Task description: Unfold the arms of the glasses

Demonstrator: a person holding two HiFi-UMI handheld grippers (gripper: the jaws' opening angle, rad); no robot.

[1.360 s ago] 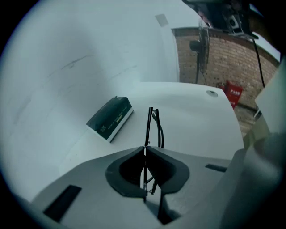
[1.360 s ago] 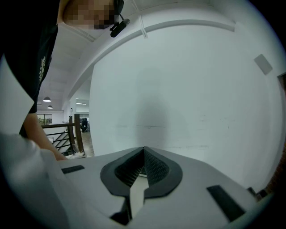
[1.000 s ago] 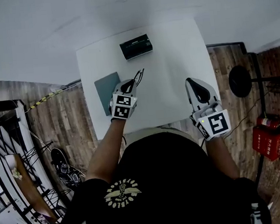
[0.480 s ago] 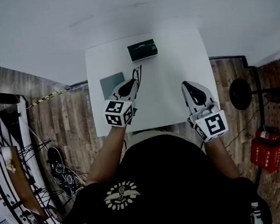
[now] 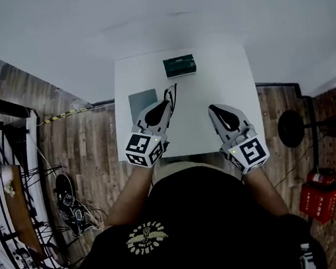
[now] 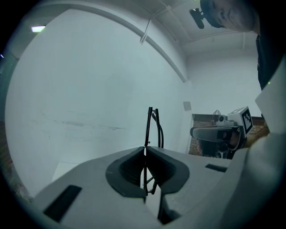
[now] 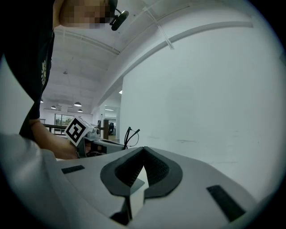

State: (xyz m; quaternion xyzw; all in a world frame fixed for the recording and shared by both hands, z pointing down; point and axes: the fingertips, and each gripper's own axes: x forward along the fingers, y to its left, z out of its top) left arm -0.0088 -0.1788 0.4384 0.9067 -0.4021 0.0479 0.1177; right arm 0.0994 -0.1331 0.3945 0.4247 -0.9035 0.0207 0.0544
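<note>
Black thin-framed glasses [image 5: 169, 95] hang folded from my left gripper [image 5: 166, 105], which is shut on them above the white table [image 5: 215, 76]. In the left gripper view the glasses [image 6: 153, 126] stick up from between the closed jaws of the left gripper [image 6: 144, 148], edge-on, arms folded. My right gripper [image 5: 213, 109] is shut with nothing in it, level with the left one and a short way to its right. The right gripper view shows its own closed tips [image 7: 143, 149] empty, and the glasses [image 7: 129, 134] to the left.
A dark green case [image 5: 180, 66] lies at the table's far edge. A grey cloth [image 5: 141, 100] lies on the left side of the table, partly under the left gripper. Wooden floor surrounds the table, with a black stand base [image 5: 291, 128] to the right.
The left gripper has risen off the table with the glasses in it. The right gripper has moved left, towards the left one, and up a little.
</note>
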